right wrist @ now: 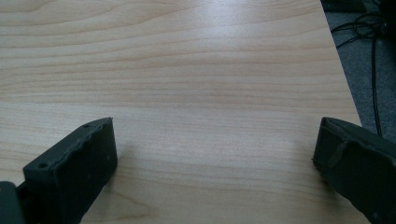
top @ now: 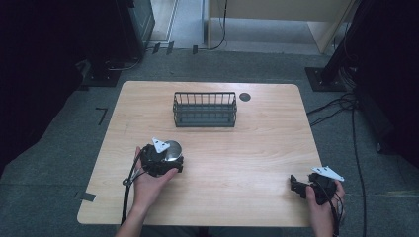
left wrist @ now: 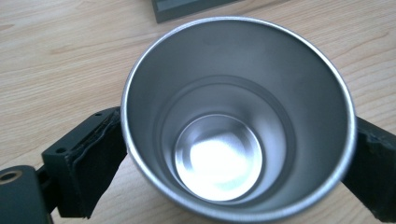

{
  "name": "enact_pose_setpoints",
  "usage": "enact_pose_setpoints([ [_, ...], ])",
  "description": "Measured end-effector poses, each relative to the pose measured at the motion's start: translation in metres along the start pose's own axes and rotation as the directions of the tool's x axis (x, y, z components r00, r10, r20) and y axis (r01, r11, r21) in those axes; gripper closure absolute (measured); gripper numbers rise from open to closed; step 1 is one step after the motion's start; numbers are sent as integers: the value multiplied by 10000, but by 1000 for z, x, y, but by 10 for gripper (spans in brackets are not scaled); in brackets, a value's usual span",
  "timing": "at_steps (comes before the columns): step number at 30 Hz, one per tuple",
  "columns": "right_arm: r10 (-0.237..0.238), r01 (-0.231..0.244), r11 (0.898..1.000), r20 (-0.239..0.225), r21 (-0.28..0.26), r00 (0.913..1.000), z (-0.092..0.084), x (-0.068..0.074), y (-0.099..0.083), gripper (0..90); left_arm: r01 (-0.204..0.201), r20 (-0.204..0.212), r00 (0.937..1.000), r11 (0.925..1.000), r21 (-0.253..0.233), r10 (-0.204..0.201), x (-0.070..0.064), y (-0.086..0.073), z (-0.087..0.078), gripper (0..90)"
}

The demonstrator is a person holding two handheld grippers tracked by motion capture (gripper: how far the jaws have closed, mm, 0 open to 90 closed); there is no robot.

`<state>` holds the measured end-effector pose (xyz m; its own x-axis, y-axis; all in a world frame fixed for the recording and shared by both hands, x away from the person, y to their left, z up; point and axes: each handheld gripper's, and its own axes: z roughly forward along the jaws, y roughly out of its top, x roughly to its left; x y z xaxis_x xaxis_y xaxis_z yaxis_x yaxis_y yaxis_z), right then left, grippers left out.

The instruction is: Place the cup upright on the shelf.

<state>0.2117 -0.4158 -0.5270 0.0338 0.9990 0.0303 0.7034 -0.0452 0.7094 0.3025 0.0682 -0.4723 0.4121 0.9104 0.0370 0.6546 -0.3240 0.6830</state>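
A pale wooden desk [top: 237, 168] with rounded corners and fine straight grain carries a dark wire basket [top: 204, 109], rectangular and open-topped, with thin upright bars along its sides. The basket stands toward the far edge of the desk, and a small dark round disc [top: 245, 97] is set into the wood just to its right.

Nearer than the basket and slightly to its left, the left claw [top: 170, 157] grips a metal cup [left wrist: 236, 126] by its sides. The cup is smooth brushed steel, round, narrowing toward a shiny flat bottom with a stepped ring inside, and it is empty. The two black ridged pads [left wrist: 100, 158] press against its outer wall on opposite sides, just under the bright rolled rim. A grey three-cornered plate [top: 160, 144] sits on top of this claw.

Well to the right of the basket and close to the near right corner of the desk, the right claw [top: 296, 185] hangs over bare wood, its jaws spread wide apart and holding nothing.
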Motion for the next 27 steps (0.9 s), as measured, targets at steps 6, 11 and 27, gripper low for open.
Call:
enact_pose_setpoints([
  [6, 1, -1, 10000, 0, 0, 10000, 0, 0, 0, 0, -23, -105, 9999, 9999, 154, 24, -2, 6, 5, 75],
  [11, -4, 4, 10000, 0, 1, 10000, 0, 0, 0, 0, -246, -165, 9996, 9994, 229, 250, -4, 11, 8, 143],
  [27, -6, 6, 10000, 0, 2, 10000, 0, 0, 0, 0, -305, 177, 9994, 9995, -130, 307, 1, 31, -4, 163],
])
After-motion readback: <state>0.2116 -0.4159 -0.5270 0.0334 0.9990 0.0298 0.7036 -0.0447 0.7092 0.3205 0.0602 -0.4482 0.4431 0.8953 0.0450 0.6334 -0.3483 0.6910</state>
